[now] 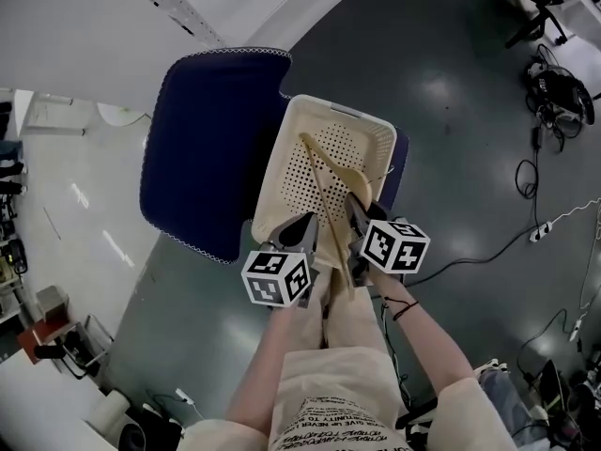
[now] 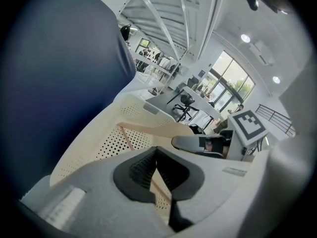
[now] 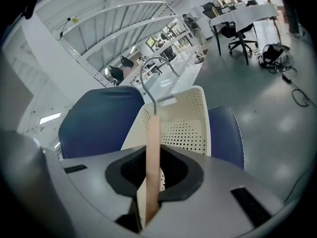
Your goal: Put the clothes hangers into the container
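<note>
cream basket (image 1: 385,148) dotted with small dark holes, pale tan wooden hanger (image 3: 152,148) with silver hook (image 3: 146,76), navy blue chair (image 1: 202,148), black-and-white square-patterned marker cubes (image 1: 277,278), dark grey floor (image 1: 460,73)

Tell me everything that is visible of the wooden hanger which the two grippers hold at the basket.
The wooden hanger is pale, smooth, light brown wood with a curved silver metal hook at its top. The right gripper has its jaws shut on the flat body, seen edge-on. The left gripper has its jaws shut on the thin lower bar. The hanger is tilted, its far end reaching into the cream perforated basket. Whether it touches the bottom cannot be told.
</note>
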Demonstrator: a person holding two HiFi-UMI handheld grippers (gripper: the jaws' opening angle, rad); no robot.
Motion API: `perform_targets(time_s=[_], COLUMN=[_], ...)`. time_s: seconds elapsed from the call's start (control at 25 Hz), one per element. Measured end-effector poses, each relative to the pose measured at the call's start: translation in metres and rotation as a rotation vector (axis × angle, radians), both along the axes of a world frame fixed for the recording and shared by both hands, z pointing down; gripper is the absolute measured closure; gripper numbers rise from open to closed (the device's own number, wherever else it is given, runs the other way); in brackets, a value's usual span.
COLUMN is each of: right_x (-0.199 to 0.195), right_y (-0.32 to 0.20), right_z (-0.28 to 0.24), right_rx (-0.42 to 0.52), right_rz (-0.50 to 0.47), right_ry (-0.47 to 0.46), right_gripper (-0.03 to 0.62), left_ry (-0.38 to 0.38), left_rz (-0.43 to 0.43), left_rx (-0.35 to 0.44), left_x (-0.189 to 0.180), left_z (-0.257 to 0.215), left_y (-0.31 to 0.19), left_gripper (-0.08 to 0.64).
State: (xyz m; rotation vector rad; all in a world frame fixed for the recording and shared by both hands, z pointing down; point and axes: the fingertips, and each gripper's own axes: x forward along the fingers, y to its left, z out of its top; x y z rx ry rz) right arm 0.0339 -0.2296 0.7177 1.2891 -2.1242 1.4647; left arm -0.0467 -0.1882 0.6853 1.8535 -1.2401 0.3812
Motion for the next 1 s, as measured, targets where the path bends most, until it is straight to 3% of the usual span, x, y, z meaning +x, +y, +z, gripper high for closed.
perform_targets(time_s=[0.36,0.6,0.84,1.0], right_x=[-0.002,0.011,0.009,0.014], right_y=[-0.004,-0.003,-0.001,0.001], right_z=[0.016,0.033,0.035,0.032], right_rx=[0.005,-0.041,-0.03,0.002], right_rz=[-0.01,-0.052,-0.102,-0.088], right_ry=[0.033,0.136,0.199,0.317], right_gripper=[0.534,0.509,0.461,0.419], left_ry=[0.017,0.017,0.018,0.017], left_rz=[0.005,0.003,0.006,0.011], left_rx=[-0.037,-0.043,-0.053,-0.057], left_x=[0.005,0.005,0.004,0.004], left_z=[0.02,0.025,0.028,0.029], left_y=[0.012,0.016,0.017,0.021], left_gripper=[0.538,0.538,0.538,0.538])
